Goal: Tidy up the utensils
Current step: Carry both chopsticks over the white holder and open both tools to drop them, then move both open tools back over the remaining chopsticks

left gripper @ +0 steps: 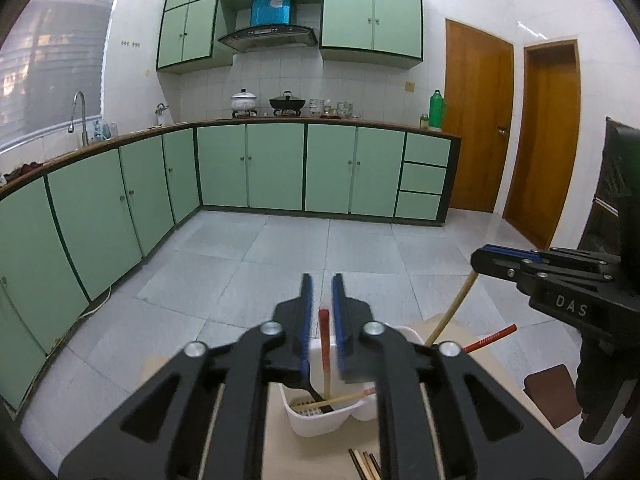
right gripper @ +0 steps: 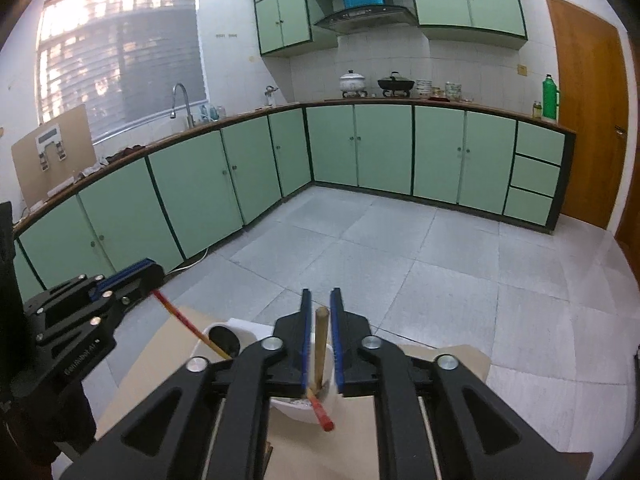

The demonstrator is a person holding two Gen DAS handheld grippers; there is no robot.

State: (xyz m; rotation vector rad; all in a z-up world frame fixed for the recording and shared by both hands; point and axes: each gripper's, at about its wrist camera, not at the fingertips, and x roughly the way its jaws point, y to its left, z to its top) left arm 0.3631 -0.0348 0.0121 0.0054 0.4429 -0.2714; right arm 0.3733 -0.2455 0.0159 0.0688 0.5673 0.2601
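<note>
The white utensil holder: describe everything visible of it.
The white utensil holder is a plastic caddy standing upright on a light tan tabletop. Its near compartment has a perforated floor. A red-tipped chopstick stands in it between the left gripper jaws; another chopstick lies slanted across its opening beside a dark utensil. The right wrist view shows a round dark-mouthed compartment on its far side. The right gripper holds a pale chopstick reaching down into it.

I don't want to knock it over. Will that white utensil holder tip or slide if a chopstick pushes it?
Likely light: the white utensil holder looks like thin plastic, so it may slide. The leaning red-tipped chopstick could lever it over.
</note>
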